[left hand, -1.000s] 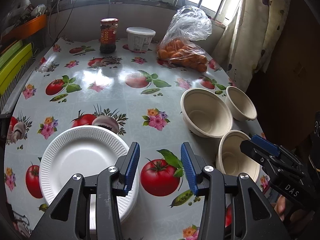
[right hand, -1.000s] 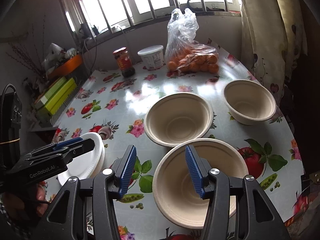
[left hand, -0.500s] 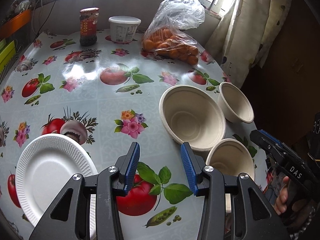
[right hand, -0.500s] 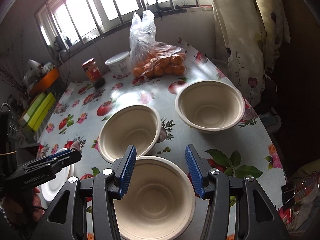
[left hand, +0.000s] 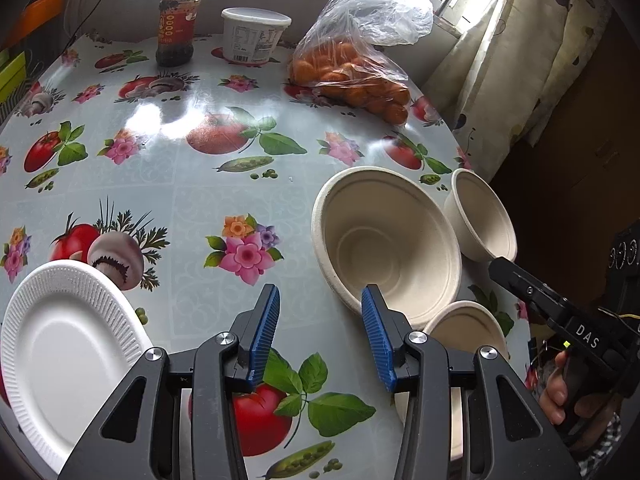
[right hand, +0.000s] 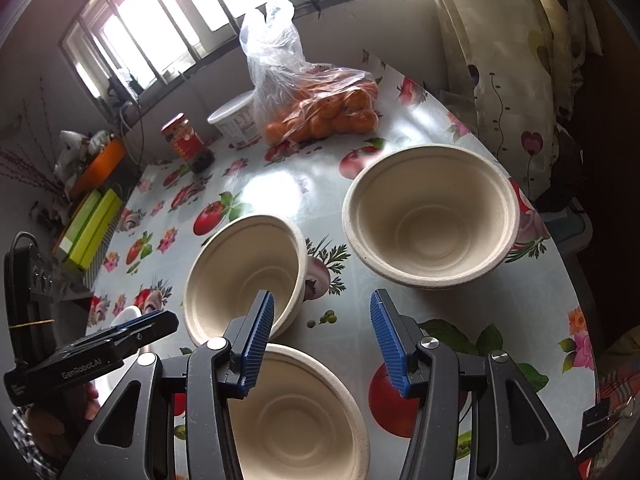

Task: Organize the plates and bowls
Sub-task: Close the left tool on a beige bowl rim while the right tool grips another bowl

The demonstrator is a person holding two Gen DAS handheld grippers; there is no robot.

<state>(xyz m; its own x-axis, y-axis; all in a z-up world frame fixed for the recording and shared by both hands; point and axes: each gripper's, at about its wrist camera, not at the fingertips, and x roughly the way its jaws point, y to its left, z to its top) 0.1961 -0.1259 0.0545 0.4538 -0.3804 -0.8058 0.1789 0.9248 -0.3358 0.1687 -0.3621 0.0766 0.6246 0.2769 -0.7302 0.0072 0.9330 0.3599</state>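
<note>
A: We see our left hand-held gripper (left hand: pixel 320 320) hanging over the tabletop (left hand: pixel 192 200), jaws spread and holding nothing; its blue pads (left hand: pixel 264 332) frame a printed tomato and leaves.

B: And our right hand-held gripper (right hand: pixel 322 340) is spread too, empty; it hovers above the near bowl (right hand: pixel 296 416), the left pad in front of the middle bowl (right hand: pixel 240 276), though we cannot tell whether it touches the rim.

A: From the left camera we count three beige bowls; the middle one (left hand: pixel 384 240) sits just ahead of the right pad, the far bowl (left hand: pixel 480 216) beside it near the edge, the near one (left hand: pixel 464 328) partly hidden behind the gripper.

B: The far bowl (right hand: pixel 432 216) stands apart from the other two; the near and middle bowls look close, rims perhaps touching.

A: The white plate (left hand: pixel 68 352) lies at the near left, well apart from the bowls.

B: At the back we see a jar (left hand: pixel 176 26), a tub (left hand: pixel 254 34) and a bag of oranges (left hand: pixel 352 64); a curtain (right hand: pixel 520 60) hangs on the right.
</note>
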